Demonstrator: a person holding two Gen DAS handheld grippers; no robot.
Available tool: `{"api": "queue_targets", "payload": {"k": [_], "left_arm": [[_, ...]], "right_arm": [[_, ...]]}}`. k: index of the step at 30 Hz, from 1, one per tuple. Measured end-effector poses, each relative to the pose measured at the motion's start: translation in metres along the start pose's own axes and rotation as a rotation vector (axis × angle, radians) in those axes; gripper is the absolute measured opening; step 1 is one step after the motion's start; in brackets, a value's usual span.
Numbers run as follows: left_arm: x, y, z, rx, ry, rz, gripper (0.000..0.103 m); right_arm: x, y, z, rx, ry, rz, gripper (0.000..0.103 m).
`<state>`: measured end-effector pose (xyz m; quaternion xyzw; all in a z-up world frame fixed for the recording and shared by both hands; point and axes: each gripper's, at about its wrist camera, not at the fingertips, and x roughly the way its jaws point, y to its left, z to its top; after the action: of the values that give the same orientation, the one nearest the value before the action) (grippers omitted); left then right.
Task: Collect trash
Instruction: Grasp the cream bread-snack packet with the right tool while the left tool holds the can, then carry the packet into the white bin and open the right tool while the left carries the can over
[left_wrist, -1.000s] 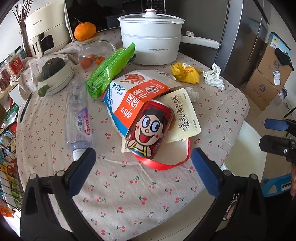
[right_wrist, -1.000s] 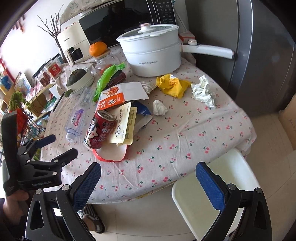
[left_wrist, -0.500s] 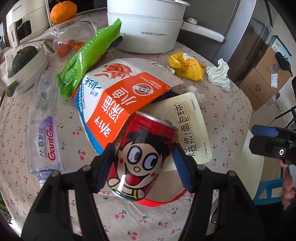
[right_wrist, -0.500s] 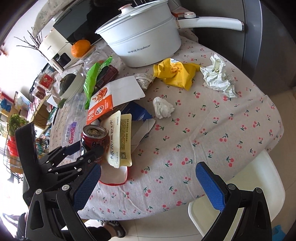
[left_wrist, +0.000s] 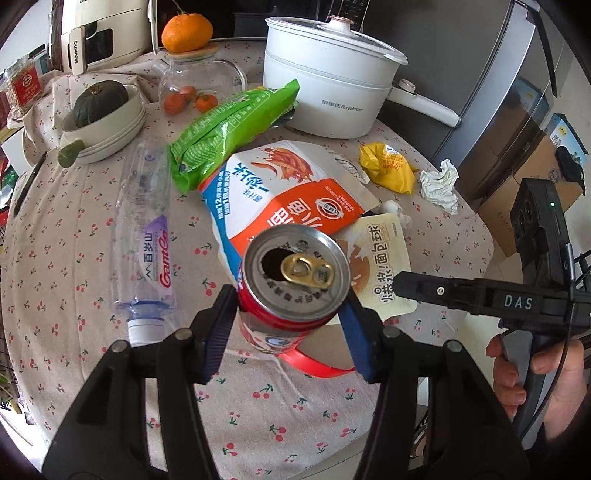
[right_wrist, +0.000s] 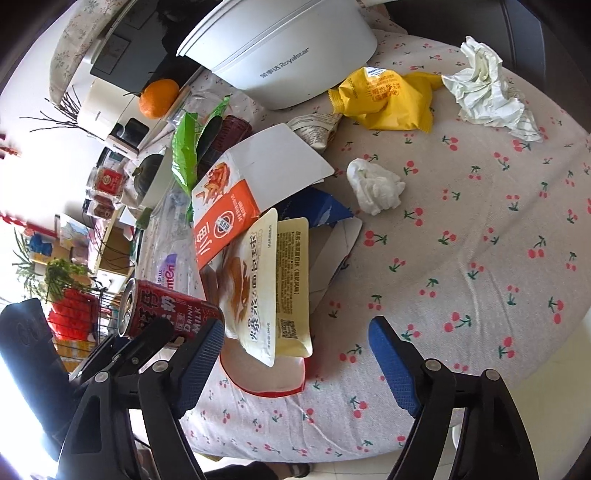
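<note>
Our left gripper (left_wrist: 291, 325) closes, clamping the opened red aluminium drink can (left_wrist: 295, 280); our right gripper (right_wrist: 295, 354) closes too, jaws still apart on nothing.

A round table draped in a cherry-print tablecloth (right_wrist: 480, 236) carries everything. On the cloth in the right wrist view: a white electric pot (right_wrist: 280, 48) at twelve o'clock, a yellow wrapper (right_wrist: 384, 99) and crumpled paper (right_wrist: 487, 85) toward one, a tissue wad (right_wrist: 376, 186) at centre, and a red-rimmed lid (right_wrist: 266, 380) at six. A clear water bottle (left_wrist: 144, 236) lies at nine in the left view.
</note>
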<state>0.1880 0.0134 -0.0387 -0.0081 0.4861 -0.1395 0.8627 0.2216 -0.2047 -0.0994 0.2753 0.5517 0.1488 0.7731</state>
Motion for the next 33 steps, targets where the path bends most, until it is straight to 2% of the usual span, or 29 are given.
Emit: {"api": "queue_targets", "payload": {"k": [1,4,5,6,7,8,9,13,21,28,33], "left_arm": [[-0.003,0.002,-0.002,-0.003,-0.003,0.001,0.057],[-0.01,0.005,-0.006,-0.006,-0.014,0.008,0.057],[-0.012,0.005,-0.008,-0.008,-0.016,0.008,0.057],[-0.014,0.006,-0.009,-0.011,-0.019,0.005,0.057],[-0.016,0.006,-0.009,-0.015,-0.02,0.003,0.057],[-0.018,0.007,-0.01,-0.018,-0.022,0.002,0.057],[-0.02,0.007,-0.011,-0.02,-0.025,0.003,0.057],[-0.028,0.012,-0.013,-0.035,-0.044,0.006,0.057],[-0.037,0.014,-0.016,-0.059,-0.058,-0.008,0.057],[-0.042,-0.009,-0.018,-0.024,-0.077,-0.046,0.057],[-0.042,-0.038,-0.017,0.029,-0.081,-0.089,0.057]], "right_arm": [[0.005,0.003,0.0,-0.003,0.005,0.008,0.072],[0.019,0.009,0.001,-0.019,0.01,0.013,0.052],[0.022,0.011,0.001,-0.026,0.009,0.005,0.037],[0.024,0.012,0.001,-0.031,0.007,-0.005,0.029],[0.025,0.013,0.001,-0.032,0.0,-0.009,0.026],[0.023,0.014,0.001,-0.031,-0.012,-0.007,0.016],[0.021,0.014,0.001,-0.025,-0.024,0.006,0.014],[0.003,0.022,0.0,-0.032,-0.056,0.069,0.008],[-0.049,0.035,-0.014,-0.12,-0.13,0.082,0.004],[-0.114,0.015,-0.027,-0.111,-0.233,0.092,0.004],[-0.173,-0.012,-0.045,-0.11,-0.324,0.059,0.003]]}}
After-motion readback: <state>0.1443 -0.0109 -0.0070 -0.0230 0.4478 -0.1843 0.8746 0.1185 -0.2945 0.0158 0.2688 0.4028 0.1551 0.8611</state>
